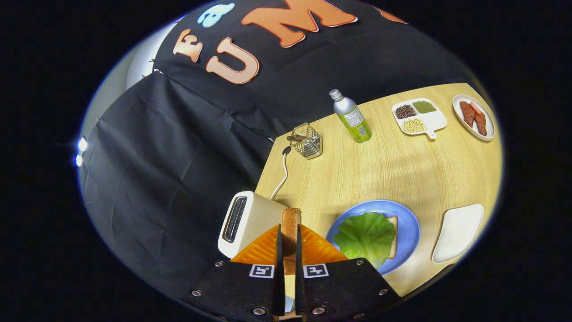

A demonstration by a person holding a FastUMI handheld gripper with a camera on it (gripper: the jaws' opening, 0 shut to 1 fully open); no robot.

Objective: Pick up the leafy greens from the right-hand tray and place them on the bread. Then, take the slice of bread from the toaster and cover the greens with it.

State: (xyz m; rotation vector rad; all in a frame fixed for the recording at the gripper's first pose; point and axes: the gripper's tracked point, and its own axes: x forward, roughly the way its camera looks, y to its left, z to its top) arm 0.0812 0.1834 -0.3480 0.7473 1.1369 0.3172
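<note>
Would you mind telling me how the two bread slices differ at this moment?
The bread slice in the tongs stands on edge, off the table; the bread slice on the blue plate lies flat. The first is bare; leafy greens cover the second. Both look toasted brown.

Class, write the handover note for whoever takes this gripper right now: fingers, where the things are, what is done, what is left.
Gripper: fingers shut on the slice of bread, held on edge, lifted beside the toaster.
Leafy greens already lie on the bottom bread on the blue plate.
The white tray beside the plate holds nothing.
Done: greens placed, slice taken from the toaster.
Left: carry the slice over the plate, lay it flat on the greens, release.
</note>
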